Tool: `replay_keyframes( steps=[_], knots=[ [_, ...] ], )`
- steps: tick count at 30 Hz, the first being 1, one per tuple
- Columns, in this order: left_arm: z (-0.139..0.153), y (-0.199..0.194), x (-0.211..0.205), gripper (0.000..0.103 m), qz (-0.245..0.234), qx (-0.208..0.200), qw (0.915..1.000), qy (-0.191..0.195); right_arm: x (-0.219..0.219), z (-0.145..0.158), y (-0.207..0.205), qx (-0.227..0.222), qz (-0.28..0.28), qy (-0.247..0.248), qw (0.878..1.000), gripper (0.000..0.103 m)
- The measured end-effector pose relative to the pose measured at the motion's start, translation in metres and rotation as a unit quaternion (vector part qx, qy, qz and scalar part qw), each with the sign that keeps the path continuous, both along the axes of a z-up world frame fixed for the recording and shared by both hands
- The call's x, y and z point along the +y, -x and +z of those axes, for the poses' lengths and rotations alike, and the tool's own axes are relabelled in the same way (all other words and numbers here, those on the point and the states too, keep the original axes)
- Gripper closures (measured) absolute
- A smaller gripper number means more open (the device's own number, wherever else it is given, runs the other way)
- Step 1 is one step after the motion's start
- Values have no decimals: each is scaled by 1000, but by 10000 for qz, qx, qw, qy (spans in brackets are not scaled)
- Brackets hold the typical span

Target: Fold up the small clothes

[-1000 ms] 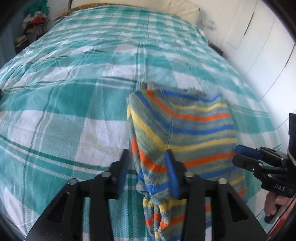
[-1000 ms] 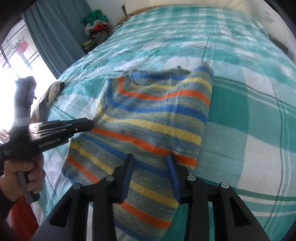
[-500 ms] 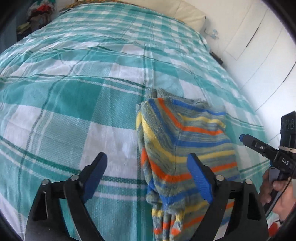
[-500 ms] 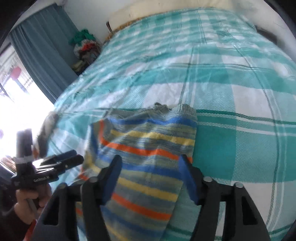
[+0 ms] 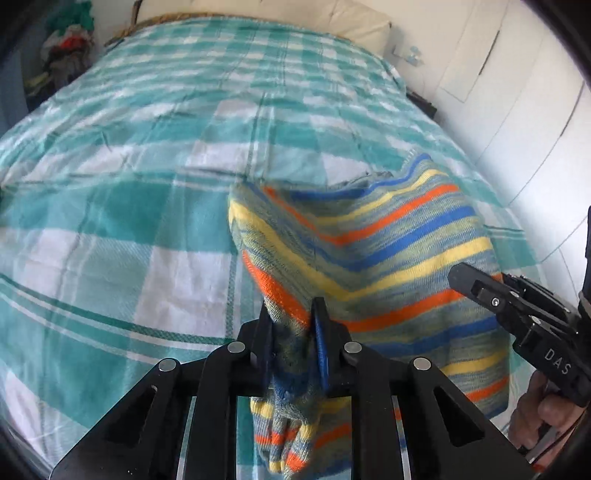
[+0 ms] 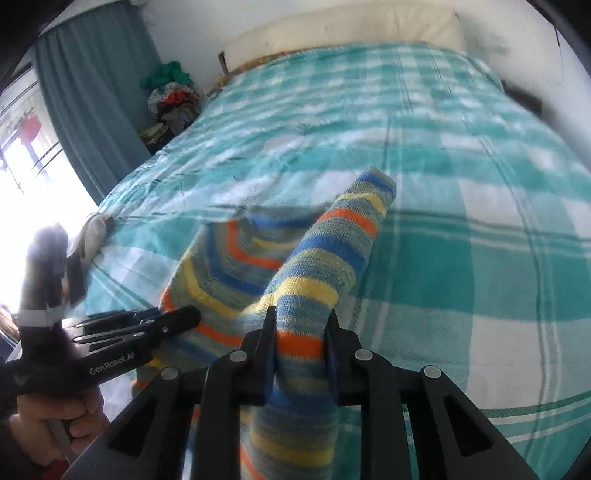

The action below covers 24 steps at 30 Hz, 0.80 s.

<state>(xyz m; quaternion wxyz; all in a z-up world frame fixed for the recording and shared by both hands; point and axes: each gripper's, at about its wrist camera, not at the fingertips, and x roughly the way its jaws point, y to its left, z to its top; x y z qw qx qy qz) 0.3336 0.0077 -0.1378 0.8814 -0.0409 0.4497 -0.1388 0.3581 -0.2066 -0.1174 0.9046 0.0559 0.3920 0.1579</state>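
A small striped knit garment (image 5: 384,254), in blue, orange, yellow and grey-green bands, lies on the teal and white checked bed (image 5: 147,206). My left gripper (image 5: 291,314) is shut on its near left edge, with bunched fabric hanging below the jaws. My right gripper (image 6: 300,317) is shut on its near right edge, and the garment (image 6: 332,243) rises from the bed as a lifted fold. Each gripper shows in the other's view, the right one (image 5: 458,275) and the left one (image 6: 192,314).
A cream headboard cushion (image 6: 343,27) runs along the far end of the bed. A pile of clothes (image 6: 170,96) sits by a teal curtain (image 6: 88,110) at the bed's far left. White cupboard doors (image 5: 517,103) stand along the right side.
Half a second ago both grippers were open over the garment's near edge. Now both have shut on it and its right side has lifted off the bed.
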Motion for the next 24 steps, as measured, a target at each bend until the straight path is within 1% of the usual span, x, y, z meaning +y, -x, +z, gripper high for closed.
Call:
replay_keyframes(
  steps=[2, 3, 4, 5, 6, 7, 8, 9, 10, 11, 12, 13, 14, 15, 16, 18, 19, 21, 24],
  knots=[
    [31, 13, 4, 85, -72, -349, 9994, -21, 10, 26, 8, -326, 104, -92, 9994, 81],
    [43, 18, 8, 85, -89, -478, 9988, -24, 12, 34, 11, -419, 109, -137, 9990, 81],
    [51, 22, 11, 84, -103, -550, 9984, -30, 12, 41, 13, -484, 92, -186, 9986, 81],
    [52, 21, 13, 83, -111, -548, 9984, -54, 11, 42, 12, -478, 82, -234, 9986, 81],
    [47, 19, 13, 75, -121, -434, 9989, -131, 10, 38, 10, -382, 56, -251, 9989, 79],
    [37, 20, 16, 61, -87, -263, 9993, -259, 9, 30, 7, -172, -29, -212, 9996, 73],
    [24, 21, 19, 51, 14, -81, 9991, -425, 5, 18, 7, 59, -144, -135, 9998, 66],
    [8, 26, 23, 38, 162, 88, 9978, -643, 2, 7, 10, 259, -282, 24, 9993, 46],
    [-5, 34, 27, 37, 282, 206, 9958, -851, -3, -1, 19, 357, -370, 159, 9986, 32],
    [-13, 45, 30, 36, 334, 276, 9943, -975, -9, -6, 32, 395, -406, 248, 9981, 31],
    [-19, 58, 32, 32, 359, 323, 9932, -1058, -14, -10, 45, 441, -422, 347, 9975, 30],
    [-21, 71, 32, 23, 404, 347, 9919, -1150, -16, -13, 59, 497, -459, 478, 9966, 26],
    [-20, 84, 31, 19, 464, 307, 9907, -1244, -18, -13, 73, 531, -510, 609, 9954, 21],
    [-15, 96, 30, 13, 519, 216, 9896, -1327, -19, -13, 85, 546, -545, 723, 9944, 14],
    [-9, 107, 28, 7, 581, 90, 9883, -1410, -18, -11, 98, 548, -566, 823, 9935, 10],
    [5, 130, 21, 4, 638, -194, 9857, -1549, -18, -5, 118, 547, -573, 936, 9925, 7],
    [11, 137, 18, 4, 636, -292, 9846, -1602, -16, -1, 126, 534, -592, 1008, 9917, 3],
    [22, 148, 12, 4, 624, -430, 9829, -1680, -12, 11, 143, 446, -660, 1092, 9908, 1],
    [37, 166, 9, 3, 654, -531, 9838, -1581, -6, 27, 165, 396, -732, 1120, 9902, 1]
  ],
)
